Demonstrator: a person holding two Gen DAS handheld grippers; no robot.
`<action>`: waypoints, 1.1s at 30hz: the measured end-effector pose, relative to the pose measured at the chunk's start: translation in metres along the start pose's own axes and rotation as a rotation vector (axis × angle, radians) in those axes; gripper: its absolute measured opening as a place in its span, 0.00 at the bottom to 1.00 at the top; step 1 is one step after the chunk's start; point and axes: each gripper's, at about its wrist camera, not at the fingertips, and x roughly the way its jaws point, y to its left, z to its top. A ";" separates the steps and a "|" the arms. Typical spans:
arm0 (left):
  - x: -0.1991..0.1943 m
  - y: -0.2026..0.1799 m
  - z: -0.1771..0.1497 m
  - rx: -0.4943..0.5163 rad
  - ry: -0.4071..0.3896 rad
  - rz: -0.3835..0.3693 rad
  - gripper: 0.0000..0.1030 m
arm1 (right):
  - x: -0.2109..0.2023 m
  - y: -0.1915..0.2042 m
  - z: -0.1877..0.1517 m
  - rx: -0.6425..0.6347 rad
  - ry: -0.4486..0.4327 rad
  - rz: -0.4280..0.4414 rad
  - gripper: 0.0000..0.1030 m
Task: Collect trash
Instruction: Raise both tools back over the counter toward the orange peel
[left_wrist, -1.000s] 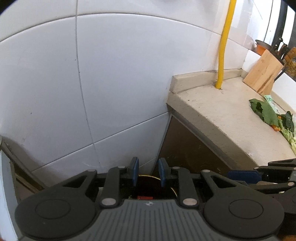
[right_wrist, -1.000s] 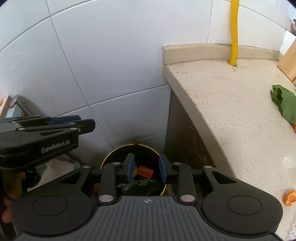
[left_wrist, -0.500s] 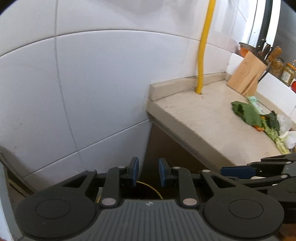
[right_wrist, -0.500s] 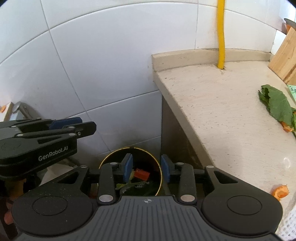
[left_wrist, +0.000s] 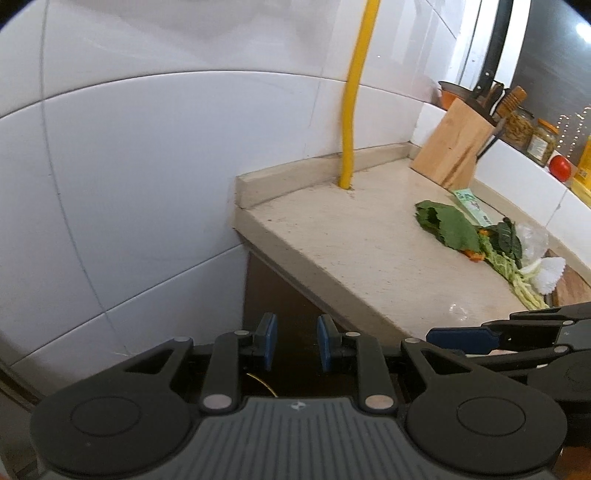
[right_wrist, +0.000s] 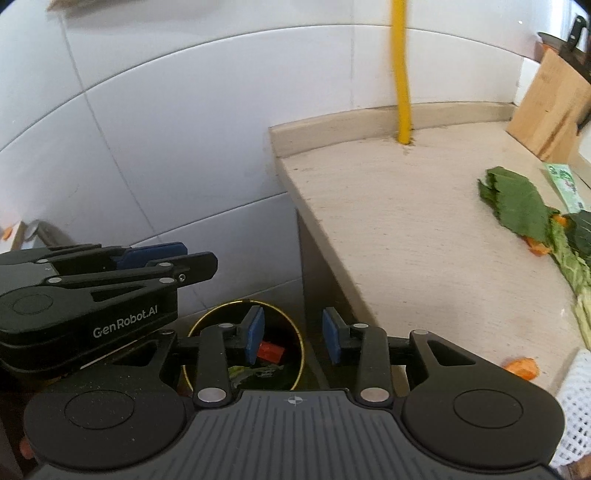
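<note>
Hovering right gripper (right_wrist: 291, 334) (empty), trash bin (right_wrist: 207, 317) below; green leaf (right_wrist: 517, 203) well right

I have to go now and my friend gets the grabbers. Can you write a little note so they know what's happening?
Left gripper: open, holding nothing.
Right gripper: open, holding nothing, above the bin.
Bin: on the floor beside the counter; an orange scrap and greens are already inside.
Left to collect from the counter: green leaf, stalks, carrot pieces, green wrapper, white foam net.
</note>
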 end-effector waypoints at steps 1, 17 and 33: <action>0.001 -0.001 0.000 0.001 0.000 -0.005 0.18 | -0.001 -0.002 0.000 0.006 -0.001 -0.005 0.42; 0.004 -0.037 0.006 0.046 0.000 -0.102 0.18 | -0.022 -0.031 -0.008 0.073 -0.037 -0.077 0.44; 0.004 -0.063 0.010 0.063 -0.006 -0.162 0.18 | -0.038 -0.050 -0.015 0.108 -0.062 -0.121 0.46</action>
